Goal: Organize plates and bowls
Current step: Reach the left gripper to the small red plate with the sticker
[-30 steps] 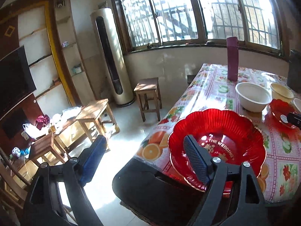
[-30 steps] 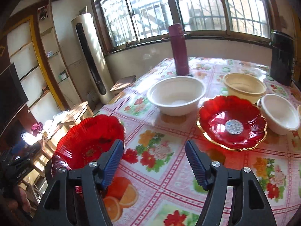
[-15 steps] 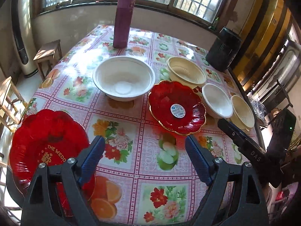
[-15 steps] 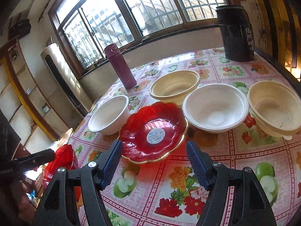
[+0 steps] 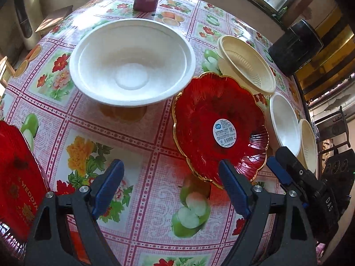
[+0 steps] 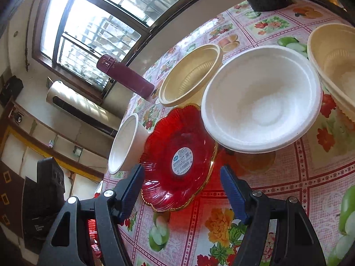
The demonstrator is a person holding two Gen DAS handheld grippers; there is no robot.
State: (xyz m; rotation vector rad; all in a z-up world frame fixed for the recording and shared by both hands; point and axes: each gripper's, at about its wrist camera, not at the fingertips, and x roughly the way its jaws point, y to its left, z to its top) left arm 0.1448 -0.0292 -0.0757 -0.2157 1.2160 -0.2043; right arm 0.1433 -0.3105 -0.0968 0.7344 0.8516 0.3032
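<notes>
Floral oilcloth table (image 5: 142, 137): left gripper (image 5: 170, 184) and right gripper (image 6: 182, 188) both released, empty. Left view alone shows wedding plate (image 5: 15, 177); right alone, window (image 6: 99, 17).

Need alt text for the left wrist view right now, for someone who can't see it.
The open left hand-held gripper hovers empty over a floral plastic tablecloth, its right finger overlapping the gold-rimmed red glass plate with a round sticker. A large white bowl sits beyond, smaller cream and white bowls at right.
</notes>
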